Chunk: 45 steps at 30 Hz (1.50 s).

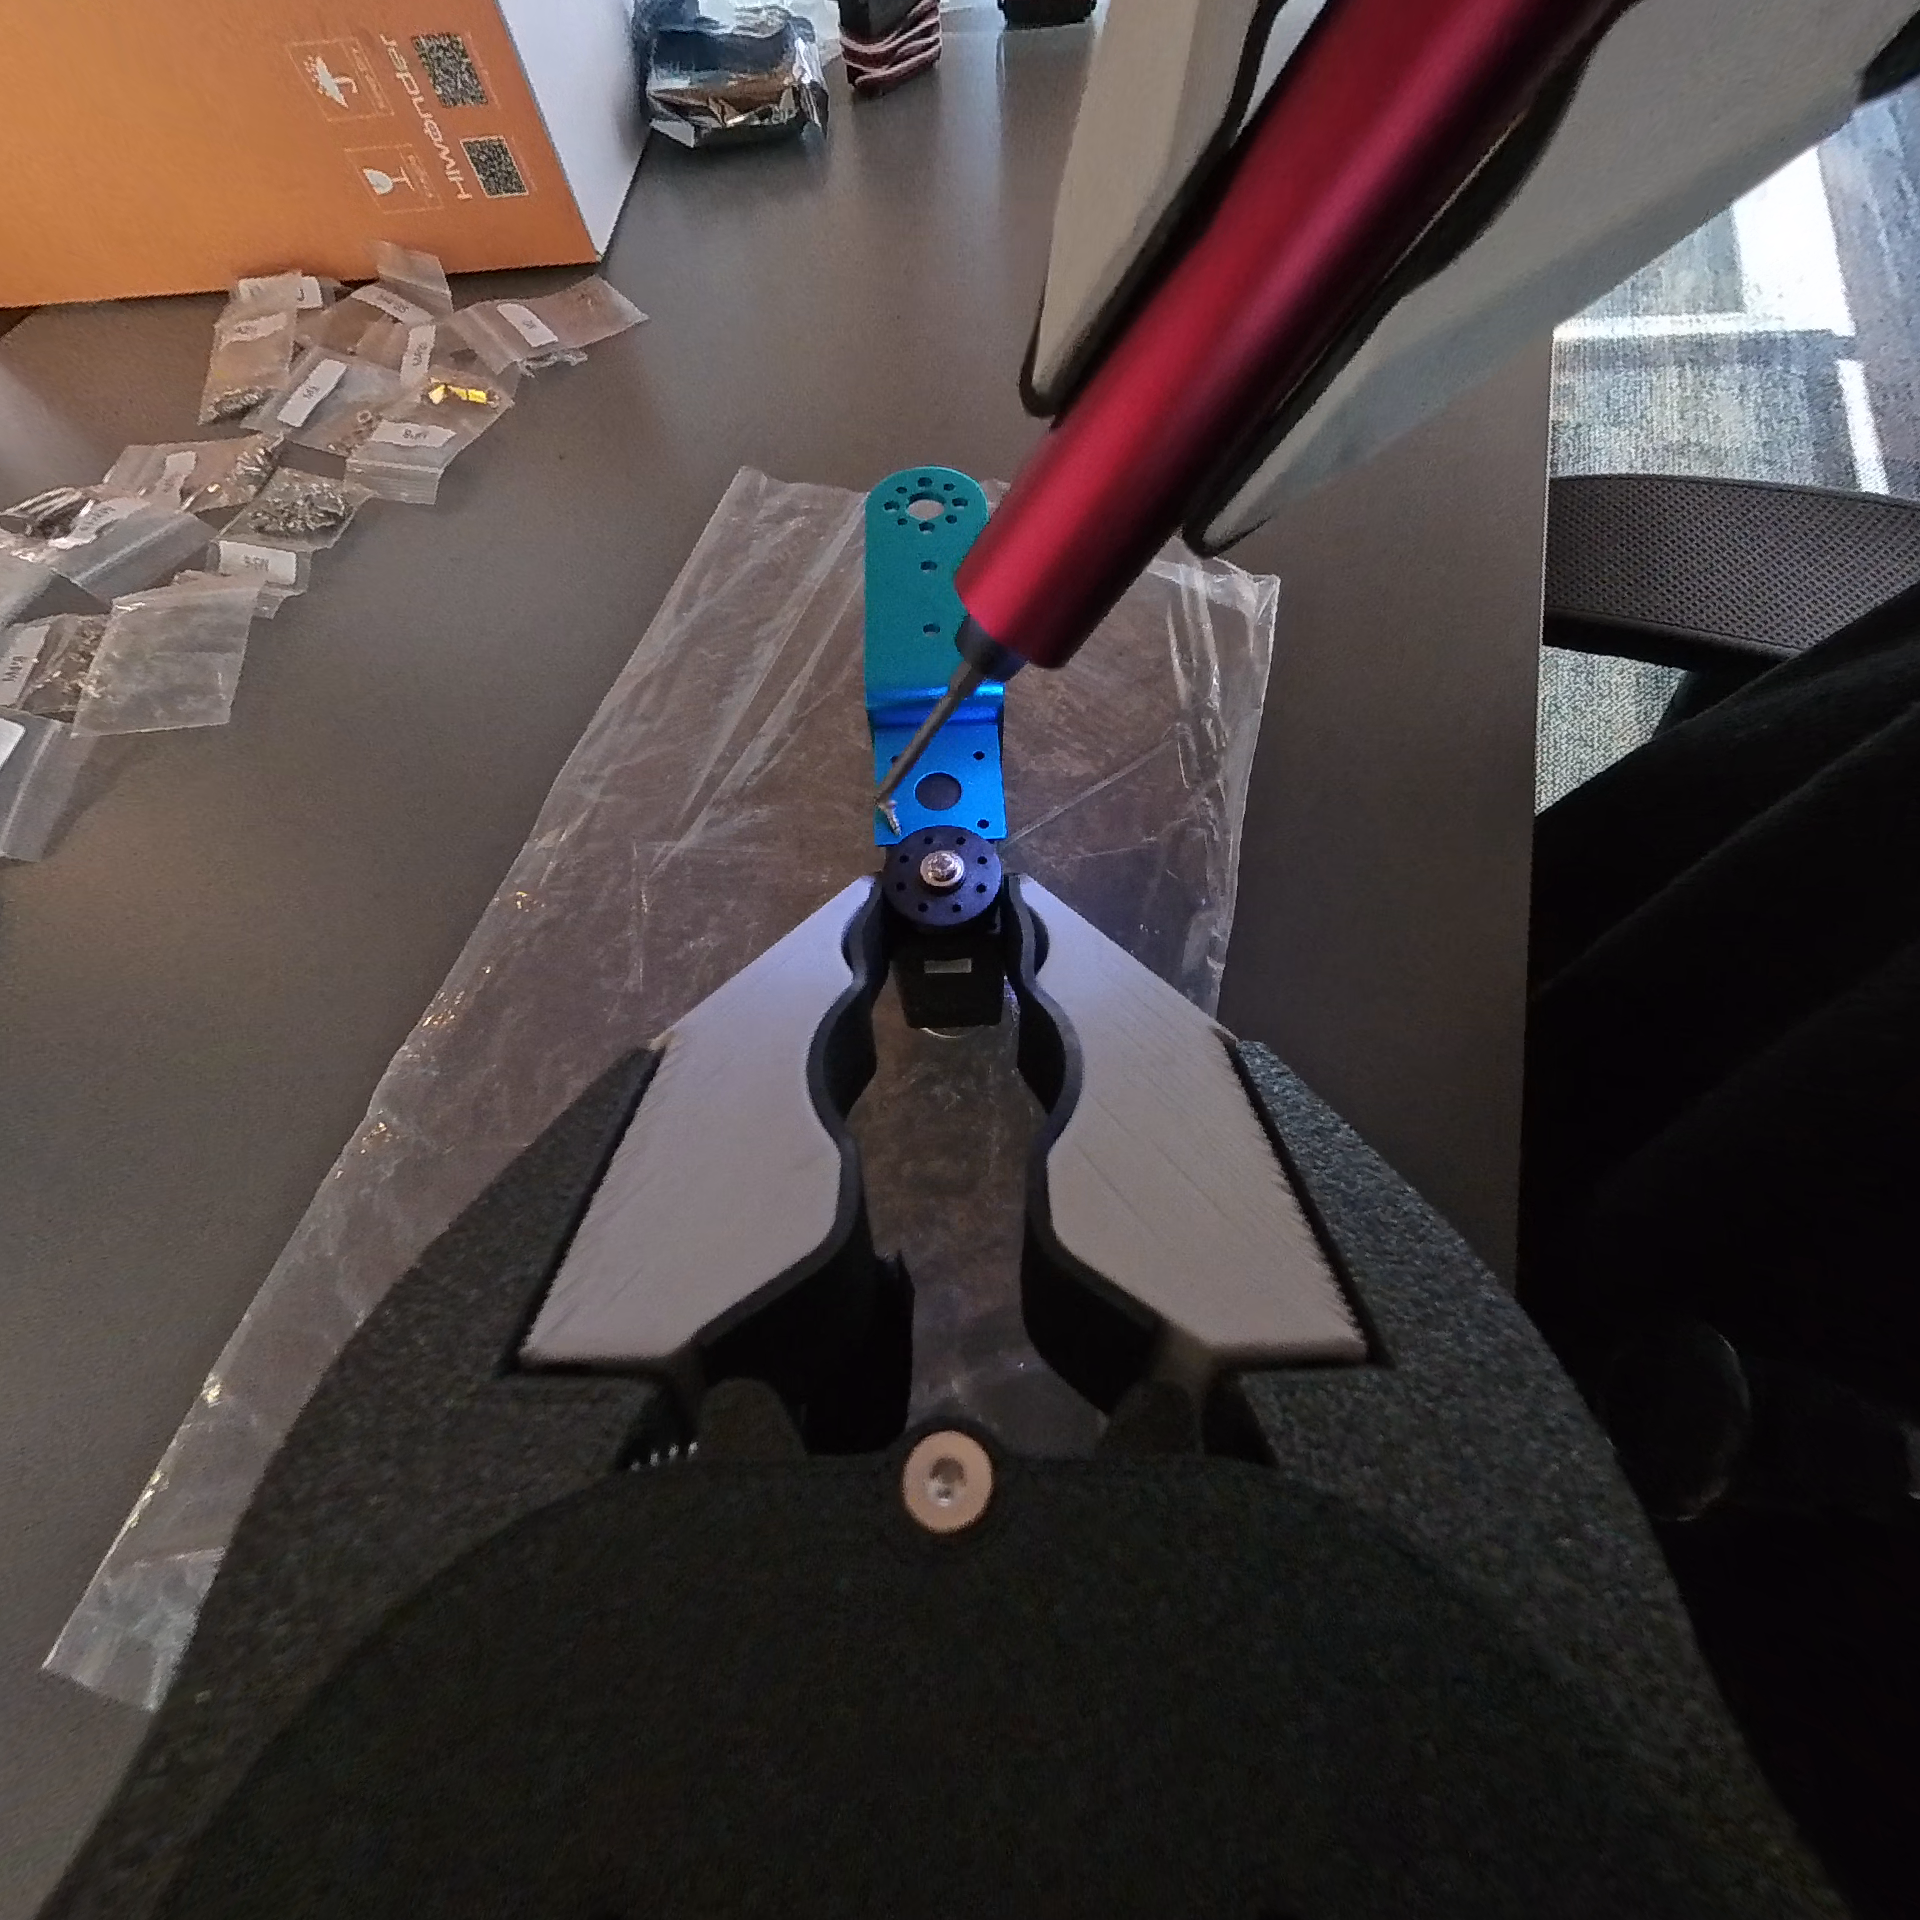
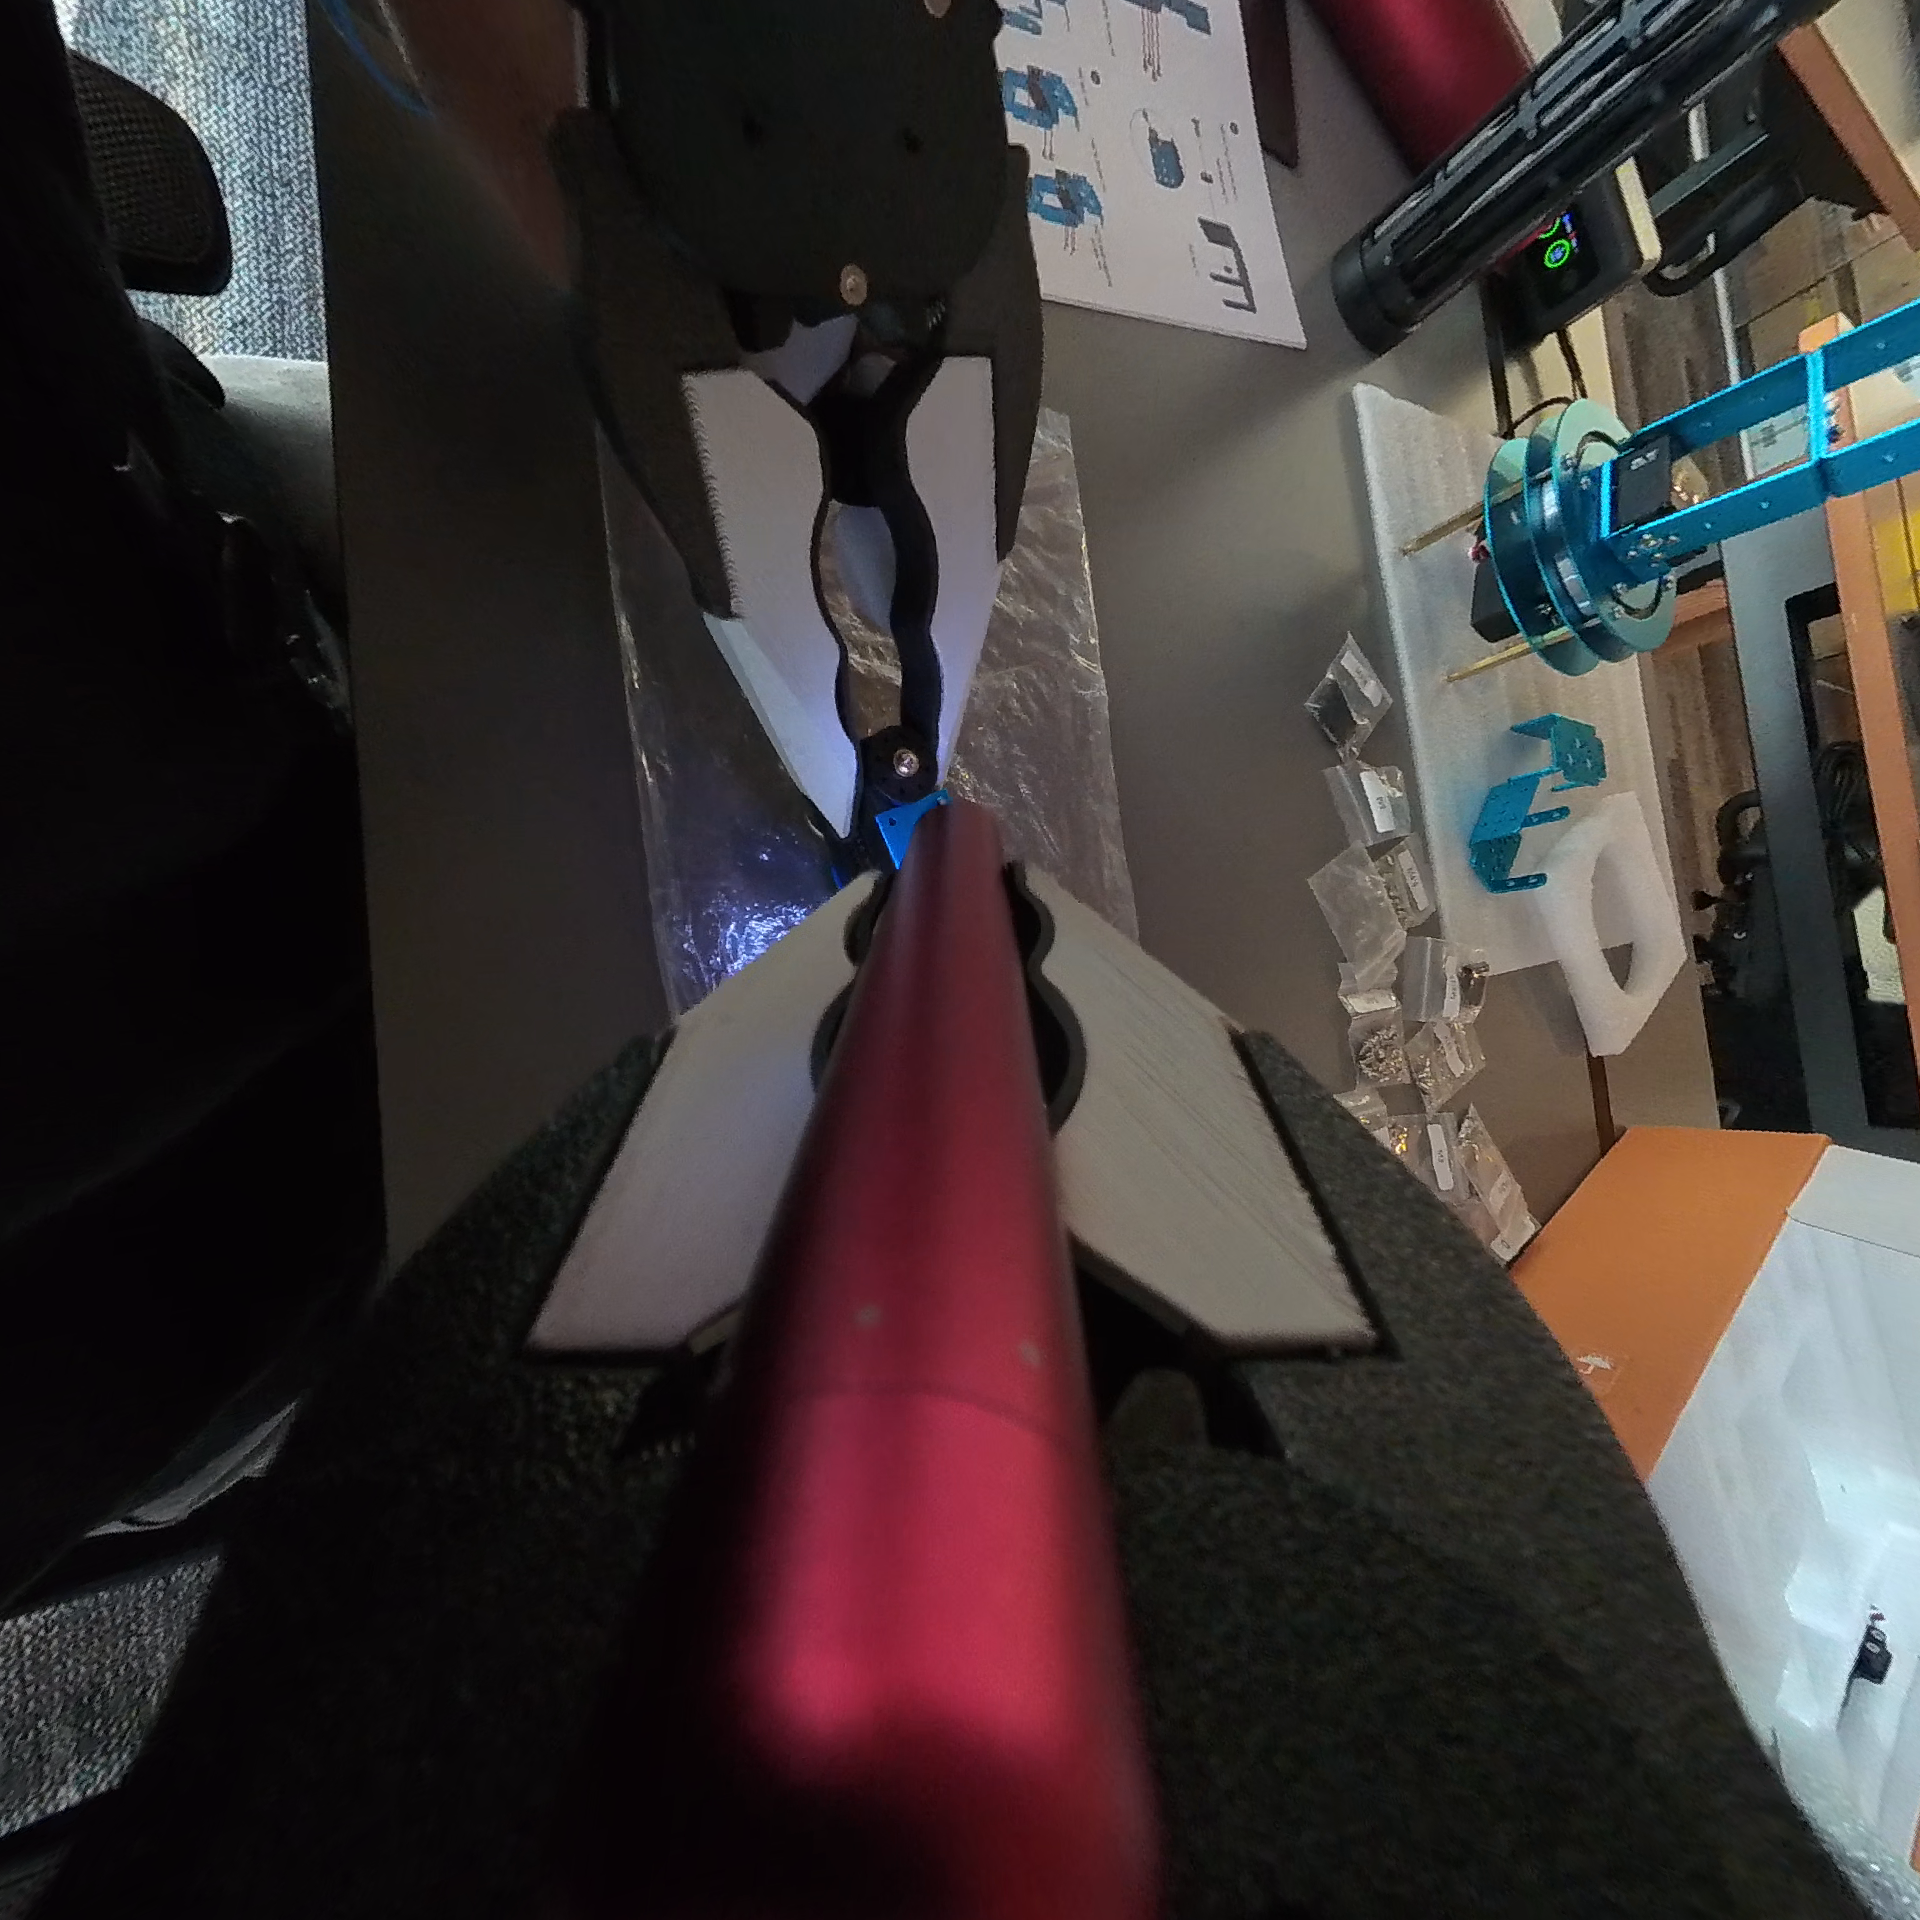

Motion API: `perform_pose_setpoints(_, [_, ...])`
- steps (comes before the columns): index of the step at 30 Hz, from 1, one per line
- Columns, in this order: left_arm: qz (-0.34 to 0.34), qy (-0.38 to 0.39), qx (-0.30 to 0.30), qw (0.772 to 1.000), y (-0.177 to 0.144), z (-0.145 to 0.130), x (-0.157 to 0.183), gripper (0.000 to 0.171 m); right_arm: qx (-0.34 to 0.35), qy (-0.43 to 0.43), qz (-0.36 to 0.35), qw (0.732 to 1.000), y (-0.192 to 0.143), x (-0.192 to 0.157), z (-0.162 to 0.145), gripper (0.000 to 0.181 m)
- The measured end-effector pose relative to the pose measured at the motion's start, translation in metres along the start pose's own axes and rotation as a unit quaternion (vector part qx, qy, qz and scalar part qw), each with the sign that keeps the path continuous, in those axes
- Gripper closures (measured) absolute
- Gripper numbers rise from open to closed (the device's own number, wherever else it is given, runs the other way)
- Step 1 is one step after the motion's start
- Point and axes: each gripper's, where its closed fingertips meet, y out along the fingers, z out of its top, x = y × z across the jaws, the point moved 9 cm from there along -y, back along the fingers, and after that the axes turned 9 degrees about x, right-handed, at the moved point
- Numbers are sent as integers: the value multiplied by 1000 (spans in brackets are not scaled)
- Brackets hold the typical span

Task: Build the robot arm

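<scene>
Closest in the left wrist view, left gripper (image 1: 943, 925) has its fingers pinched on a small black servo (image 1: 940, 982), which carries a dark round horn (image 1: 940, 876) with a silver centre screw. Just past the horn, a blue metal bracket (image 1: 930, 665) bent into an L stands on a clear plastic bag (image 1: 665, 831) spread over the grey table (image 1: 727, 364). Red screwdriver (image 1: 1226, 312) comes down from upper right, its thin bit (image 1: 920, 753) carrying a tiny screw (image 1: 889, 816) at the bracket's near left edge, just above the horn. Right gripper (image 1: 1236, 343) is clamped around the screwdriver barrel.

Left of the bag, small zip bags of hardware (image 1: 260, 457) lie scattered, each with a white label too small to read. Farther back, an orange box (image 1: 260, 135) shows printed codes and lettering, then dark foil packets (image 1: 732, 78).

Right wrist view: red screwdriver (image 2: 914, 1351) fills the middle, squeezed between the right gripper's (image 2: 940, 894) fingers; the bit is hidden behind the barrel. Beyond it, the left gripper (image 2: 904, 769) faces back, tips closed on the horn (image 2: 902, 767) beside the bracket (image 2: 904, 826). To the right, more labelled zip bags (image 2: 1392, 914), blue brackets (image 2: 1527, 810) on a white foam sheet (image 2: 1434, 520), a partly built blue arm (image 2: 1704, 447), a printed instruction sheet (image 2: 1174, 156), a device with a small lit screen (image 2: 1558, 255).
</scene>
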Motion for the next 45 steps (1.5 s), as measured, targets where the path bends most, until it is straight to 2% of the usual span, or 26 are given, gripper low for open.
perform_pose_setpoints(19, [4, -2, 2, 1000, 0, 0, -1, 151, 3, -2, -18, 1000, -4, 3, 2, 161])
perform_pose_setpoints(23, [5, -1, 2, 1000, -1, 0, -1, 151, 58, 76, -47, 994, -7, 13, -13, 160])
perform_pose_setpoints(29, [5, -5, -9, 1000, 1, -1, -2, 151, 139, 194, -139, 961, -8, 12, -55, 160])
perform_pose_setpoints(33, [3, -12, -13, 1000, 2, -2, -3, 151, 120, 138, -222, 958, 3, -4, -66, 160])
perform_pose_setpoints(37, [1, -16, -14, 1000, 1, -2, -3, 151, 111, 96, -272, 951, 12, -9, -71, 160])
perform_pose_setpoints(45, [3, -20, -16, 1000, 2, -2, -3, 151, 110, 43, -287, 951, 30, -4, -70, 160])
